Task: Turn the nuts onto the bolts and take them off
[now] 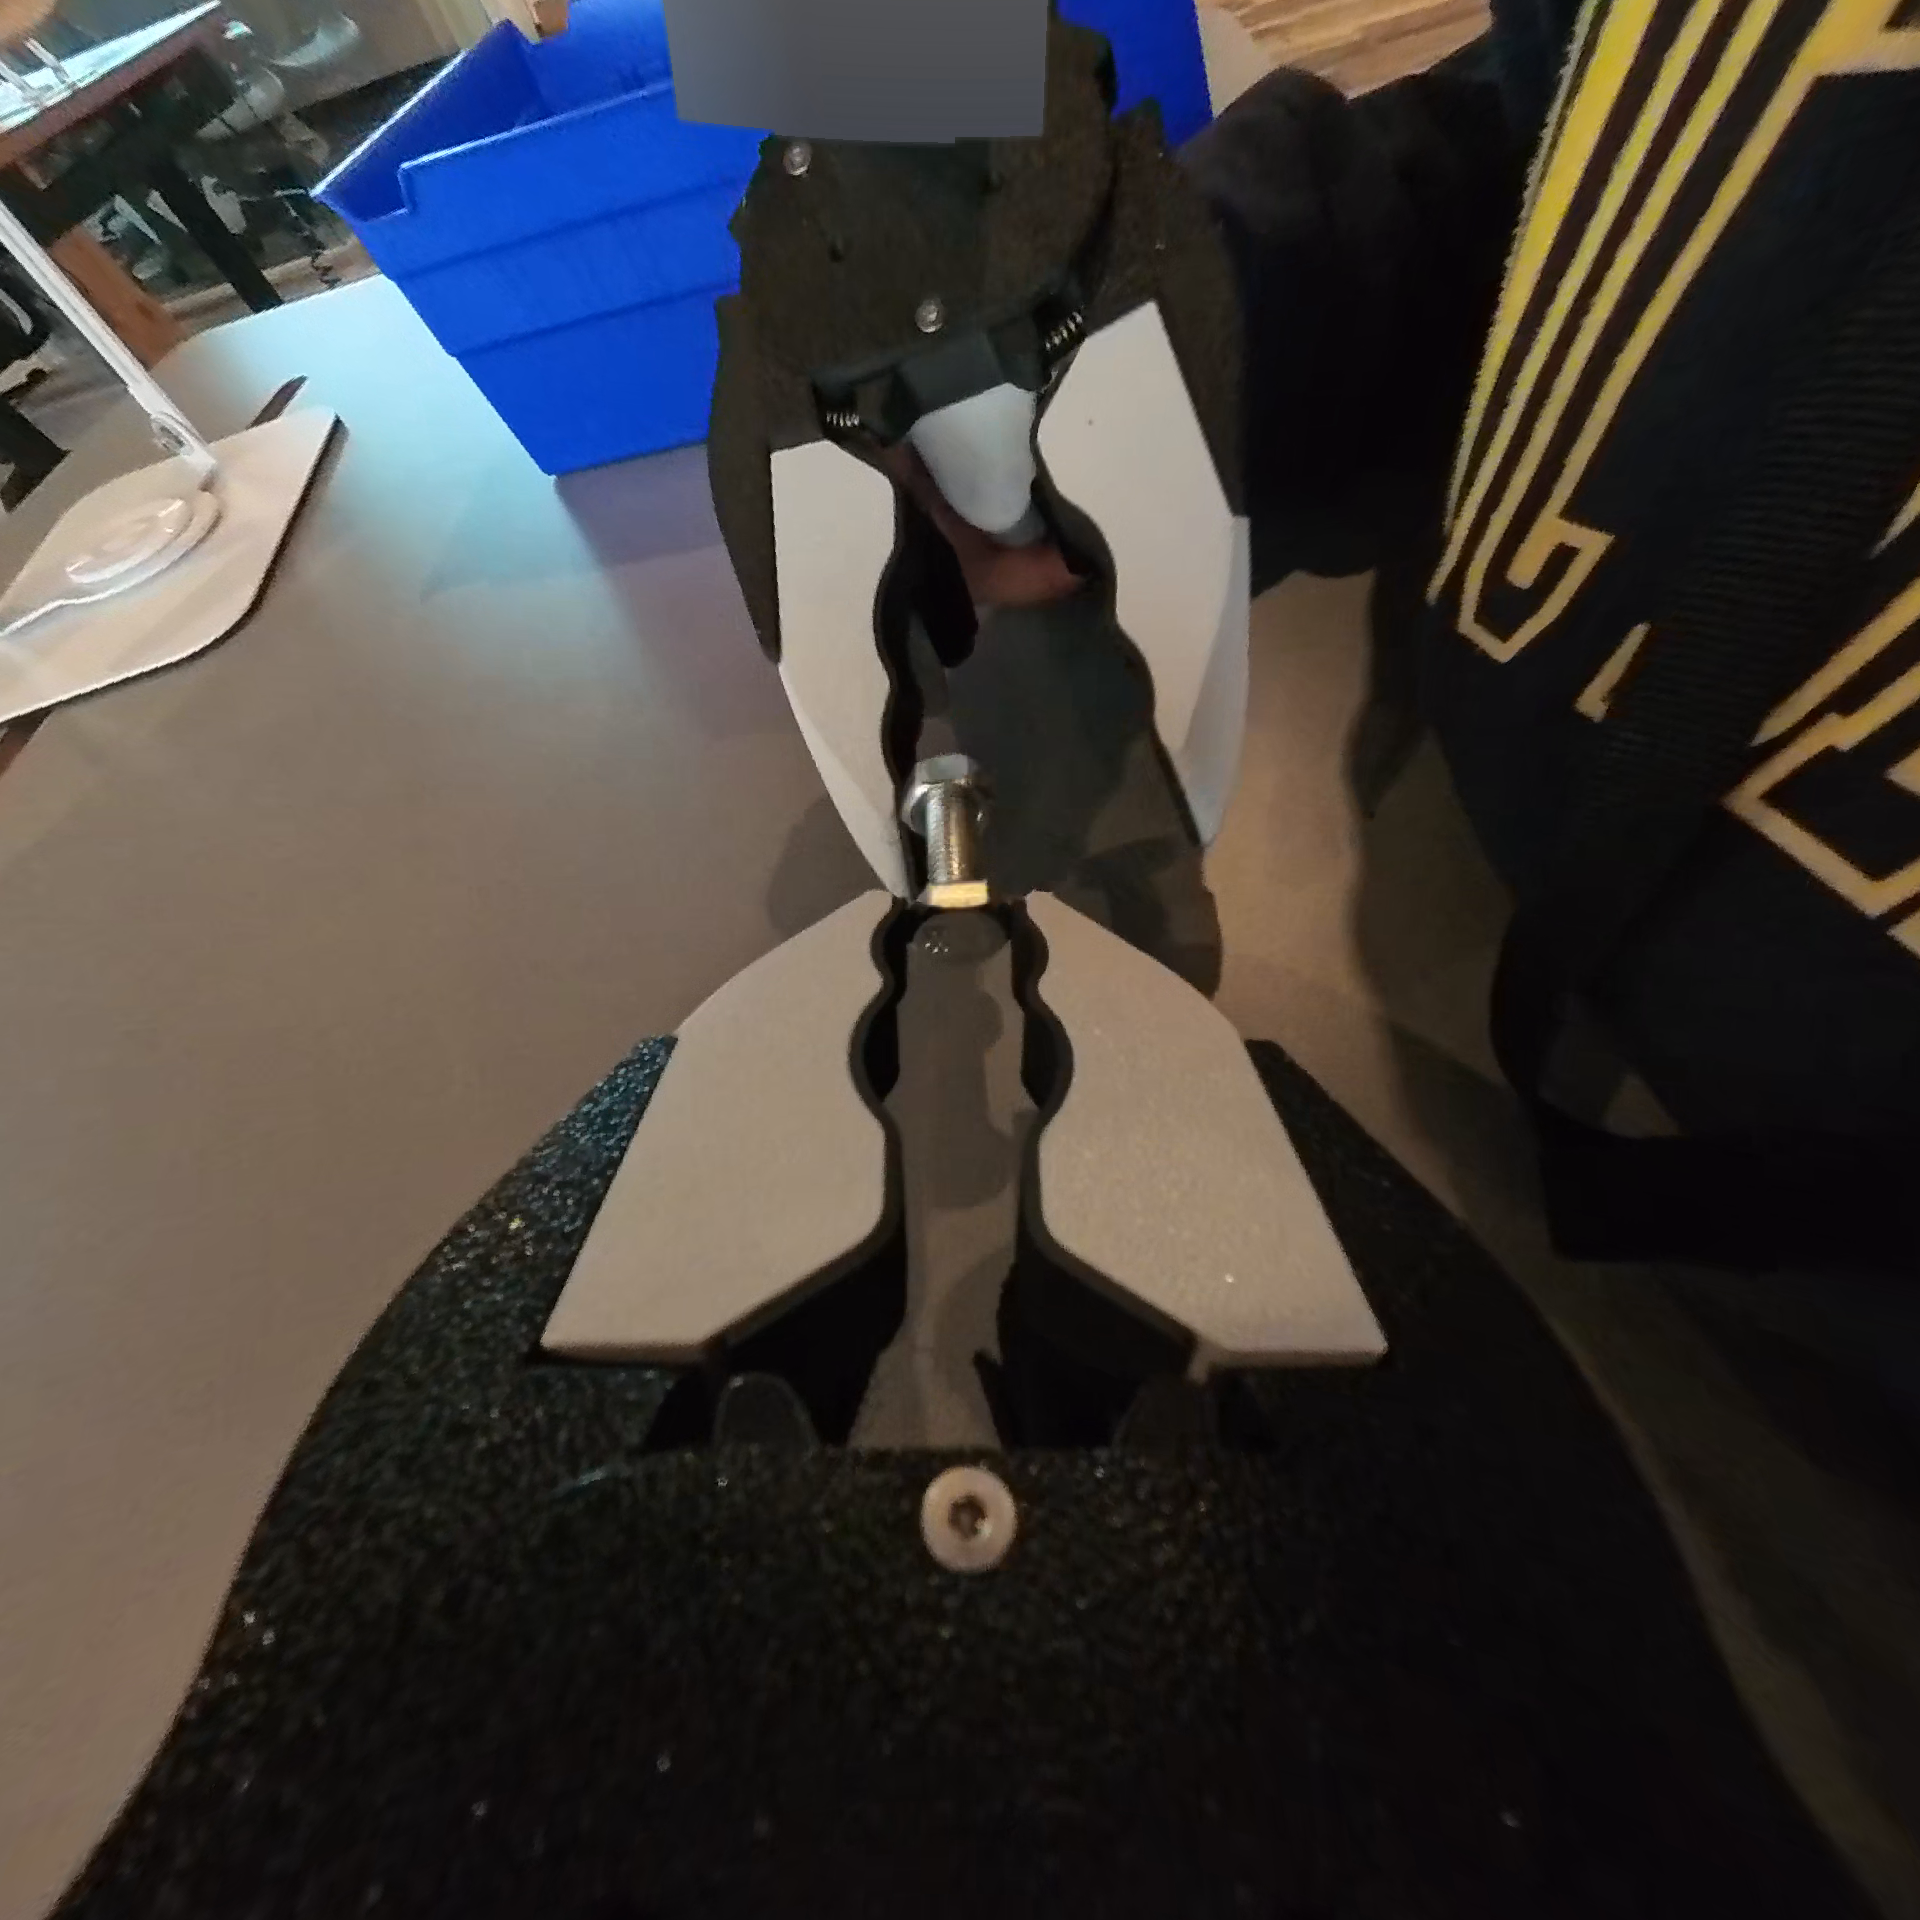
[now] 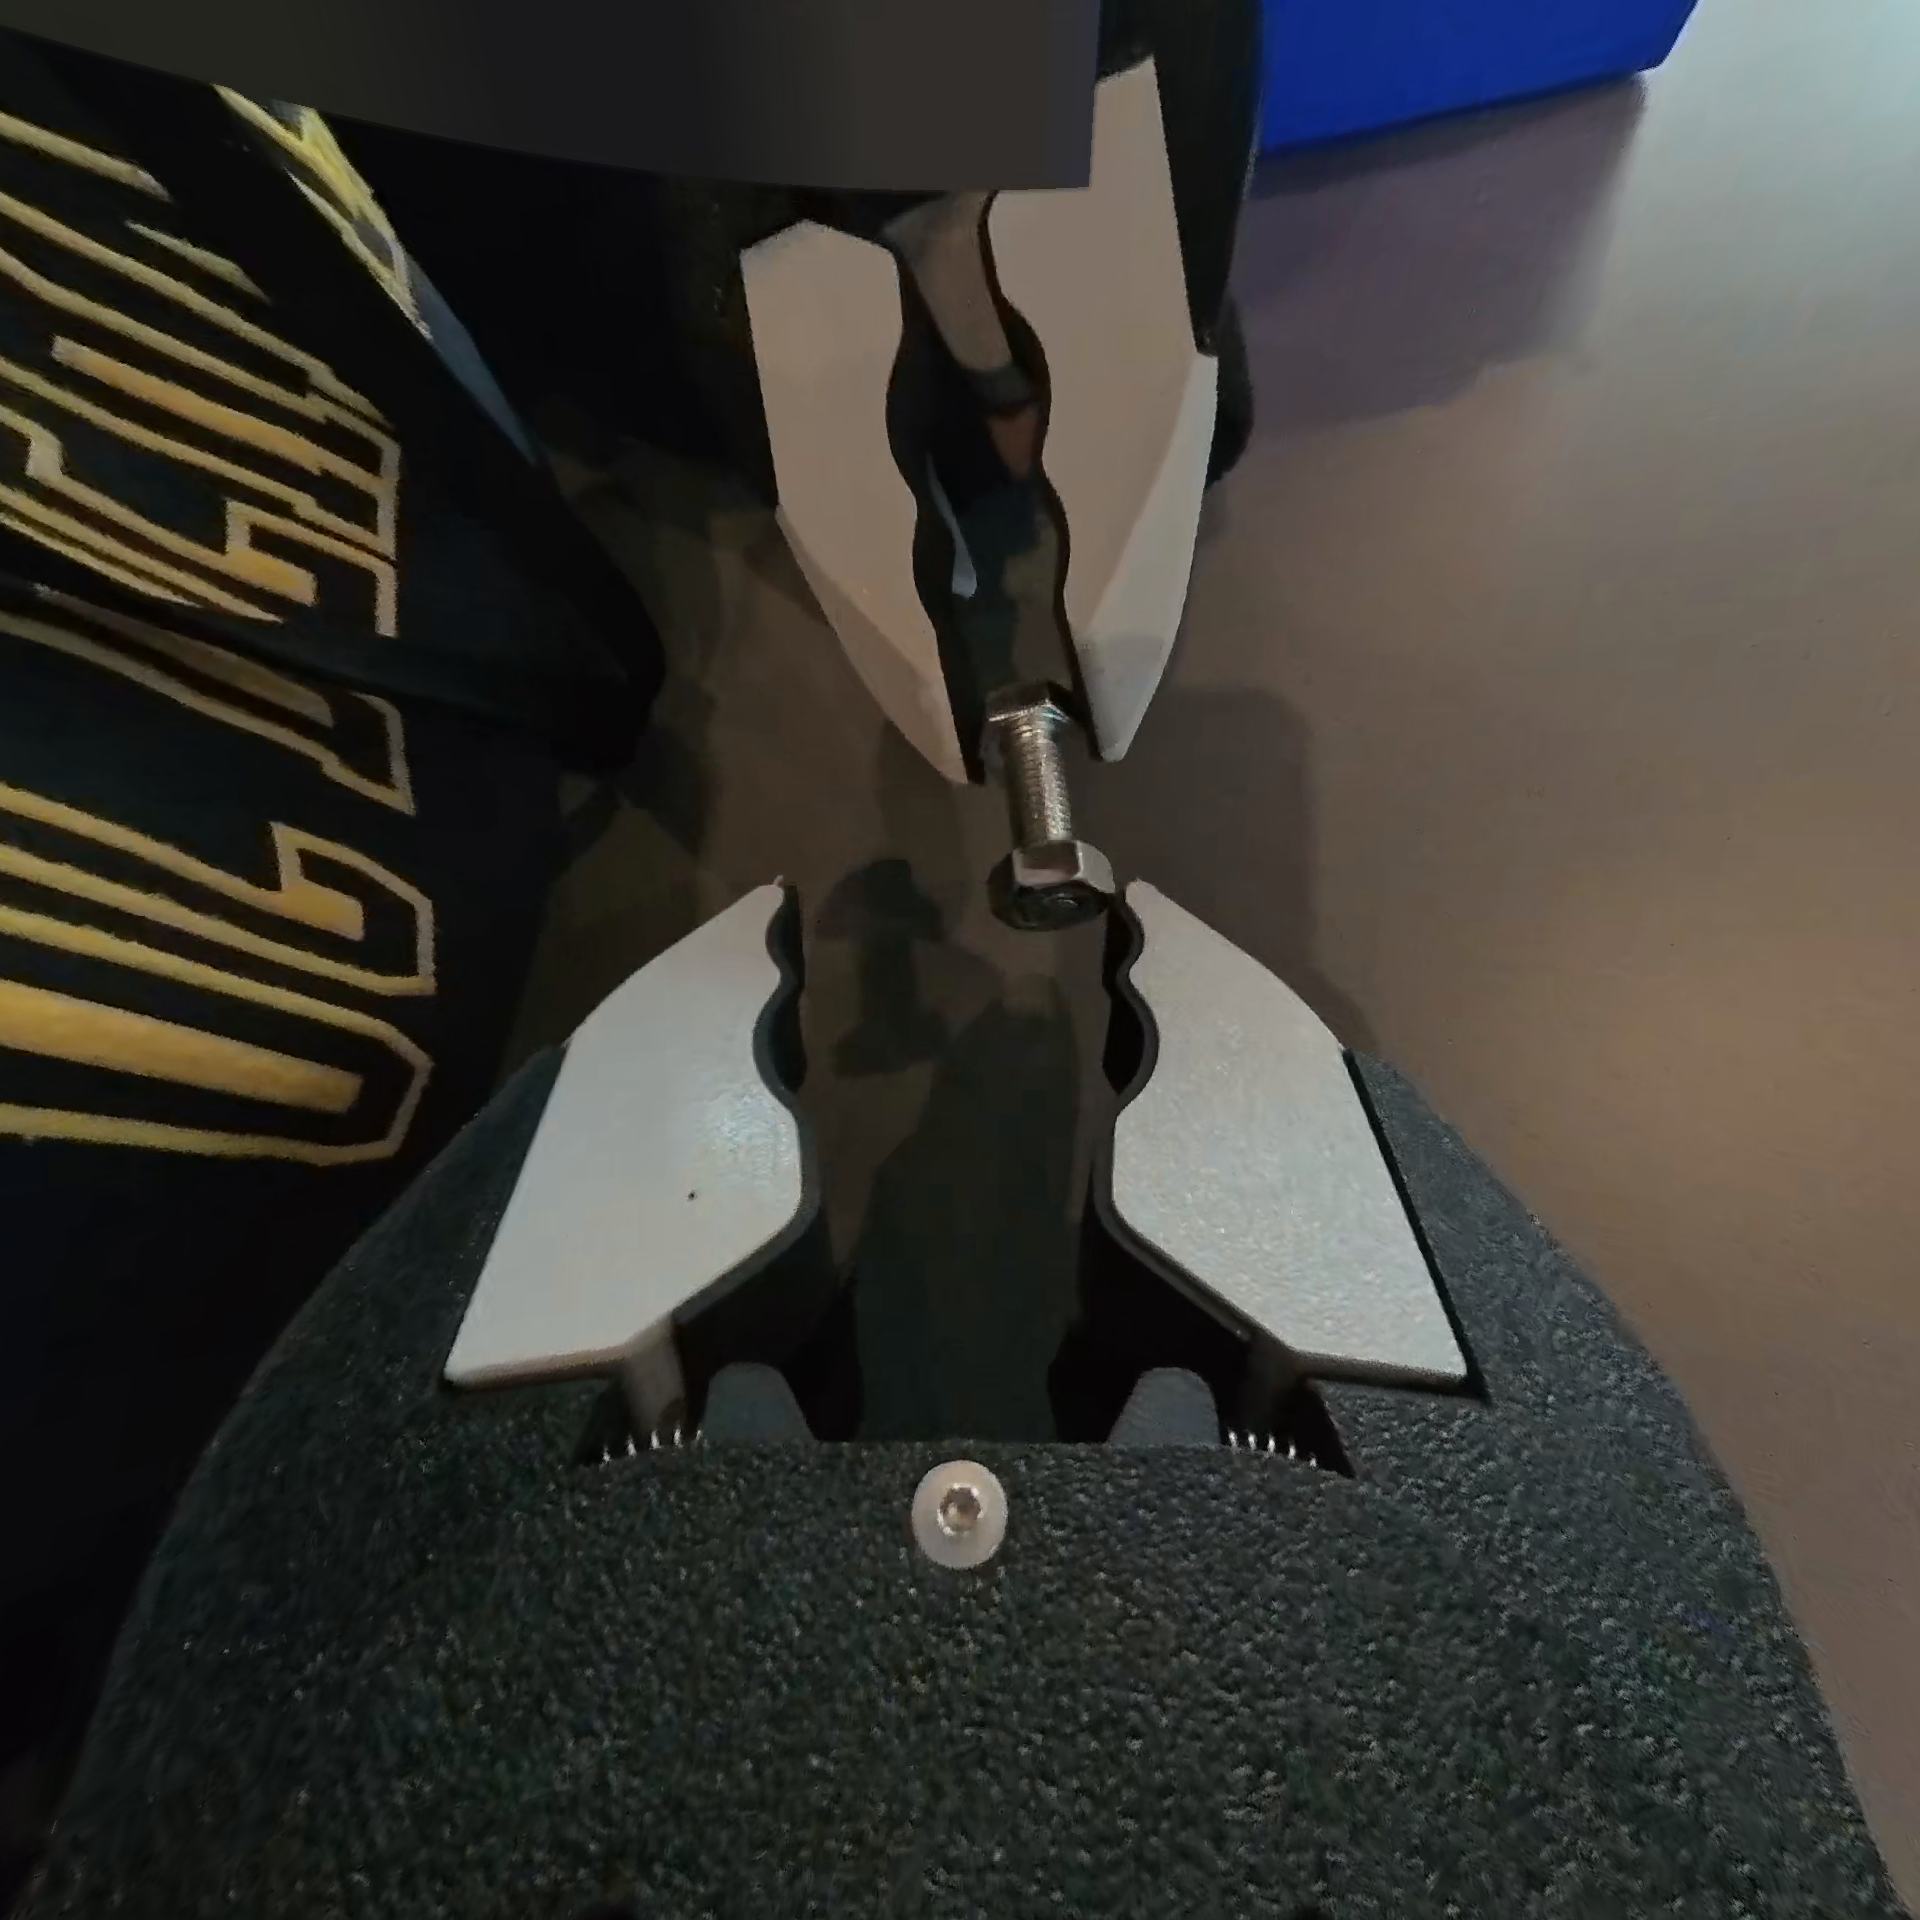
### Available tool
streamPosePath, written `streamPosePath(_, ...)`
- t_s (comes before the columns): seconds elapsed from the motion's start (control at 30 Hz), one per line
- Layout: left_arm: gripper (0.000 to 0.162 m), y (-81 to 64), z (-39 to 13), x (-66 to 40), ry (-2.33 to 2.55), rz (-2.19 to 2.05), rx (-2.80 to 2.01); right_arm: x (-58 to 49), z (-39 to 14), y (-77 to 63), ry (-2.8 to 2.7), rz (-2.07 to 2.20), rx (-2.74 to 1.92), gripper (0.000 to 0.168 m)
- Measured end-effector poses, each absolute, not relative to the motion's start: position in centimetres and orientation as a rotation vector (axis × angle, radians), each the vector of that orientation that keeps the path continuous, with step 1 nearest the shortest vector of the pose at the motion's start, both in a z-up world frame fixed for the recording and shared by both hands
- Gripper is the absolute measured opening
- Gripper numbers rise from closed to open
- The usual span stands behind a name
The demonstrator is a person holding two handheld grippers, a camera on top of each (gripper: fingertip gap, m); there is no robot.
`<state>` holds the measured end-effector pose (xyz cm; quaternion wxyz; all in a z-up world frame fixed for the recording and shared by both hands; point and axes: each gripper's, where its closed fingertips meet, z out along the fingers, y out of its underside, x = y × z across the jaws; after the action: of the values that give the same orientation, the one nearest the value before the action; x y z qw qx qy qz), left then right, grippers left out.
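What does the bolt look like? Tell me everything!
The bolt is shiny silver metal, with a threaded shaft and a hex head. The left gripper pinches its head, holding it in the air above the grey table. A silver nut sits on its other end, between the open fingers of the right gripper, and seems to touch one fingertip.
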<state>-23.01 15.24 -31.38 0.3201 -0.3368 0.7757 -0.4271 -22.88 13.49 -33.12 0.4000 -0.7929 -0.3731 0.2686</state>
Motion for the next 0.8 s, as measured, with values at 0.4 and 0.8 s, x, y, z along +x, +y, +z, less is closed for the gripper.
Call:
streamPosePath(0.4, 0.018, 14.8, -31.2, -23.8, 2.041, -1.116, -0.886, -21.8, -31.8, 14.3, -0.826, 0.686, -1.941, 0.059)
streamPosePath(0.8, 0.018, 14.1, -30.8, -24.7, 2.045, -1.122, -0.881, -24.4, -29.5, 12.5, -0.914, 0.873, -1.759, 0.055)
